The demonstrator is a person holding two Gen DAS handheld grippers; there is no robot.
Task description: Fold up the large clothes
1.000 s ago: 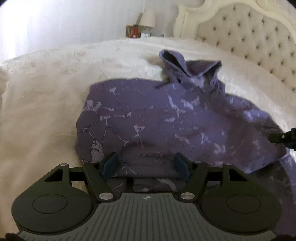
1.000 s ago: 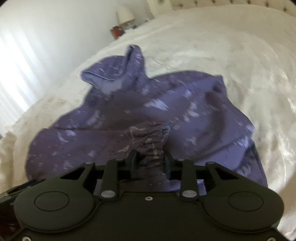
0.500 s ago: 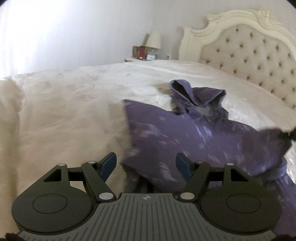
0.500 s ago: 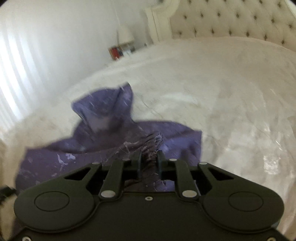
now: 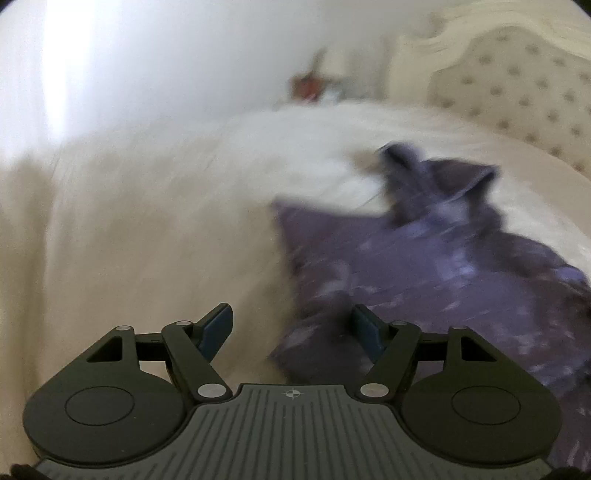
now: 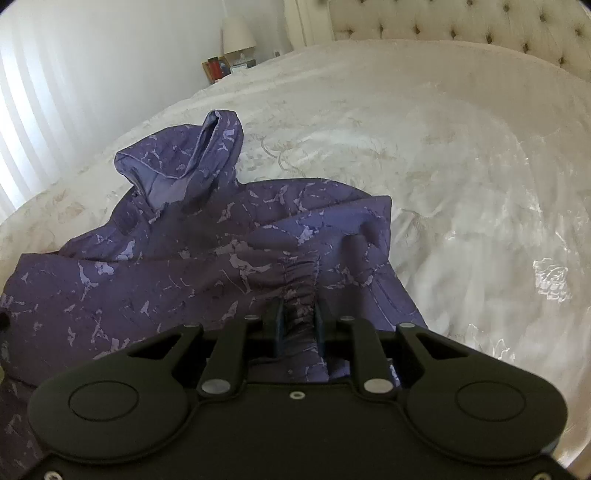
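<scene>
A purple hoodie (image 6: 207, 266) with a pale cracked pattern lies on a white bed, its hood (image 6: 192, 162) pointing toward the far side. My right gripper (image 6: 298, 314) is shut on a gathered, ribbed part of the hoodie near its right edge. In the blurred left wrist view the hoodie (image 5: 443, 266) lies to the right. My left gripper (image 5: 291, 325) is open and empty over the bedspread, at the hoodie's left edge; its right finger (image 5: 365, 328) is over the cloth.
The white bedspread (image 6: 461, 177) stretches around the hoodie. A tufted headboard (image 6: 461, 22) stands at the far right. A nightstand with a lamp (image 6: 238, 35) and small items sits beyond the bed, beside a curtained wall.
My left gripper has moved left off the hoodie, staying open. The hoodie's left side has been folded or pulled rightward. My right gripper keeps its hold on the gathered cloth.
</scene>
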